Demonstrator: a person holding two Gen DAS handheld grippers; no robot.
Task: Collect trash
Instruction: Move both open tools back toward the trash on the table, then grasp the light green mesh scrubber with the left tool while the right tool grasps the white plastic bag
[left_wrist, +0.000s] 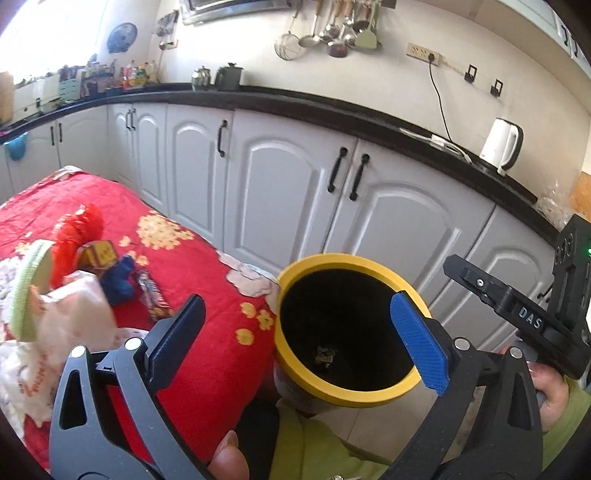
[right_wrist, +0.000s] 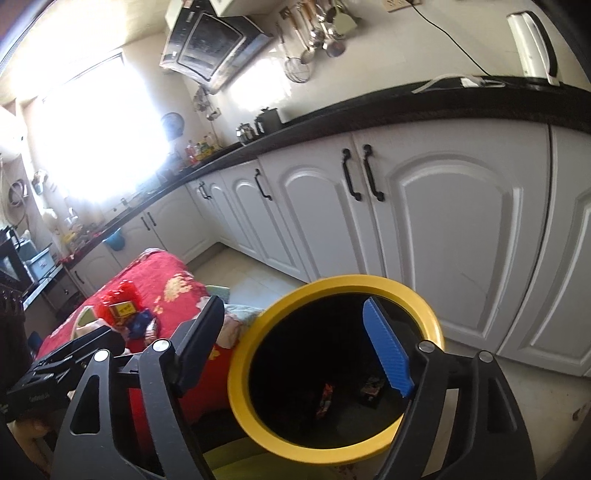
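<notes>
Above a yellow-rimmed bin (right_wrist: 338, 373) beside a kitchen table, both grippers hang with fingers spread and nothing between them. The right gripper (right_wrist: 293, 352) sits directly over the bin's mouth, its blue finger (right_wrist: 386, 354) inside the rim's outline; the left gripper (left_wrist: 295, 343) hovers at the bin's near edge, straddling rim and table. A few scraps already lie at the bottom of the bin, one reddish wrapper (right_wrist: 325, 398) among them (the dark interior hides the rest).

The trash yet to be gathered lies on the red floral tablecloth (left_wrist: 207, 295): a dark snack wrapper (left_wrist: 153, 293), a crumpled blue piece (left_wrist: 120, 278), a small yellow box (left_wrist: 98, 254), a red mesh bundle (left_wrist: 75, 232) and a pale plastic bag (left_wrist: 70, 317), all bunched together toward the table's far-left side, well apart from the bin.

The likely next step is another pick. It would go best by taking the snack wrapper first, since it lies nearest and flat, coming down with fingers across its narrow width and pinching without snagging the cloth. The bag and the green-rimmed item (left_wrist: 27, 280) crowd the pile's left flank, so an approach from the bin side looks cleaner. White cabinets (left_wrist: 288, 192) and a kettle (left_wrist: 502, 146) stand behind, out of the way.
</notes>
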